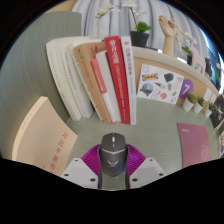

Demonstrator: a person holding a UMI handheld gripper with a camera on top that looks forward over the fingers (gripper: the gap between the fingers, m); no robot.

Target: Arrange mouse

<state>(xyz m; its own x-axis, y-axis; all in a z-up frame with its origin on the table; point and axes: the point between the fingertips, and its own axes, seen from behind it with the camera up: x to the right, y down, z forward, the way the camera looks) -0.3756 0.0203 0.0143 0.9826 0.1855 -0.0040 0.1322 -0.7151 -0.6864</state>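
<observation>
A dark grey computer mouse (111,153) with a scroll wheel sits between my gripper's two fingers, its front pointing ahead. The magenta pads (93,157) press against both of its sides. My gripper (111,160) is shut on the mouse, just above the pale green desk (150,125). The mouse's rear is hidden by the gripper body.
A row of leaning books (95,75) stands just ahead. A pink booklet (45,135) lies to the left and a dark red book (198,145) to the right. A card with pictures (160,82) and a potted plant (140,35) stand further back.
</observation>
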